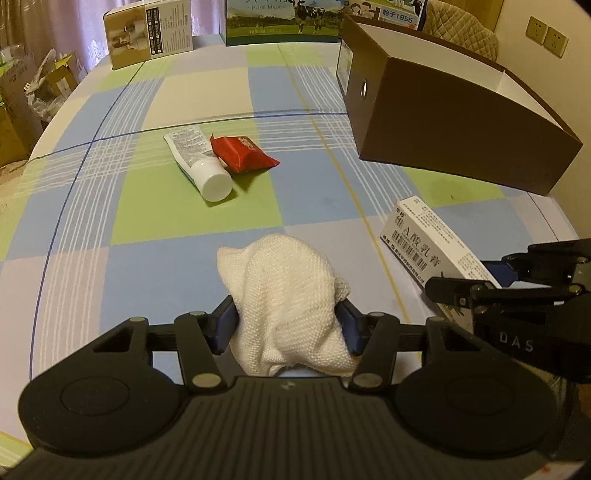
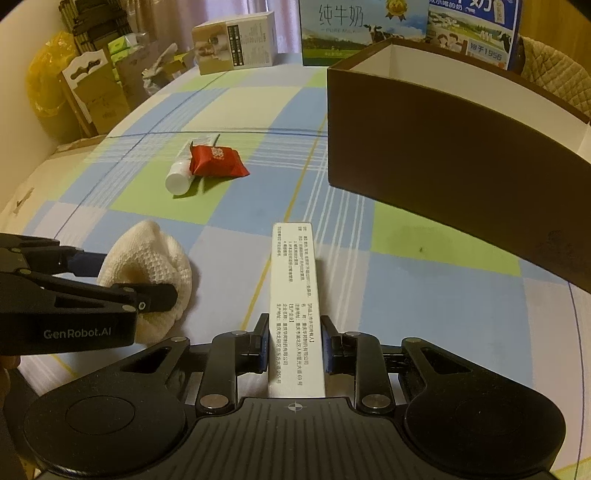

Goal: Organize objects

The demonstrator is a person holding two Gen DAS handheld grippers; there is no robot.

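My left gripper (image 1: 288, 325) is shut on a white knitted cloth (image 1: 288, 295), which bulges out between its blue pads low over the checked tablecloth. The same cloth (image 2: 147, 266) and left gripper (image 2: 129, 277) show at the left of the right wrist view. My right gripper (image 2: 294, 343) is shut on a long white medicine box (image 2: 295, 295) that points forward. In the left wrist view that box (image 1: 432, 243) juts out of the right gripper (image 1: 480, 277). A white tube (image 1: 199, 162) and a red packet (image 1: 243, 153) lie touching mid-table.
A large open brown box (image 1: 461, 125) with a white inside stands at the right. Milk cartons (image 1: 284, 18) and a beige box (image 1: 147, 33) line the far edge. Cardboard boxes and bags (image 2: 85, 85) crowd the floor to the left of the table.
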